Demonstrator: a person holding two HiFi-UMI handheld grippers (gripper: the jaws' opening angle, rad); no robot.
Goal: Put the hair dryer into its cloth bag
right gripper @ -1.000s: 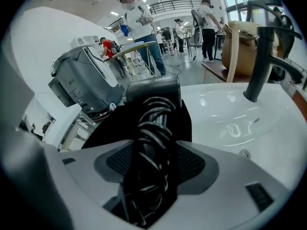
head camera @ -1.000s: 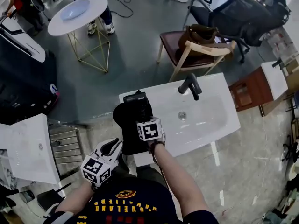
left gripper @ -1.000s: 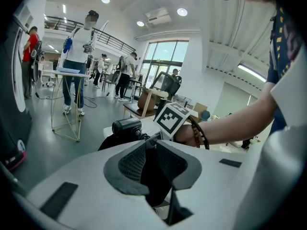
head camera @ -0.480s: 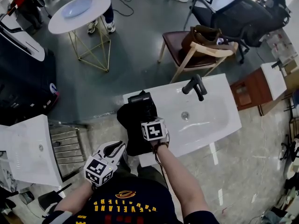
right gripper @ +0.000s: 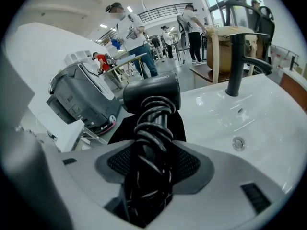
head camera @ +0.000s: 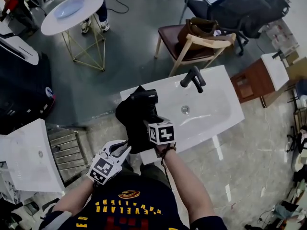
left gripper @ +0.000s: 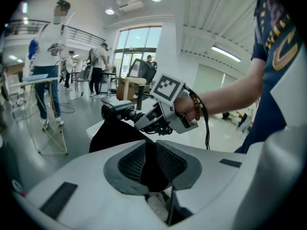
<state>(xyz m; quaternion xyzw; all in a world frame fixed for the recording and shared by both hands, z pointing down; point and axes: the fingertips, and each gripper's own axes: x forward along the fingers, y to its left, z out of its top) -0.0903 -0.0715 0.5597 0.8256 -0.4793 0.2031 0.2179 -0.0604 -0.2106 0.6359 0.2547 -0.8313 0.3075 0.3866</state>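
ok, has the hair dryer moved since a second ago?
Yes. The hair dryer has shifted right, nearer the sink's black faucet, and it looks raised.

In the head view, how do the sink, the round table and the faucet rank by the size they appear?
1. sink
2. round table, which stands farther from the camera, so its real size is unsure
3. faucet

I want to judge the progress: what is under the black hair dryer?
Under the black hair dryer hangs the black cloth bag, by the white ceramic sink's corner. The bag's inside is covered by its own folds.
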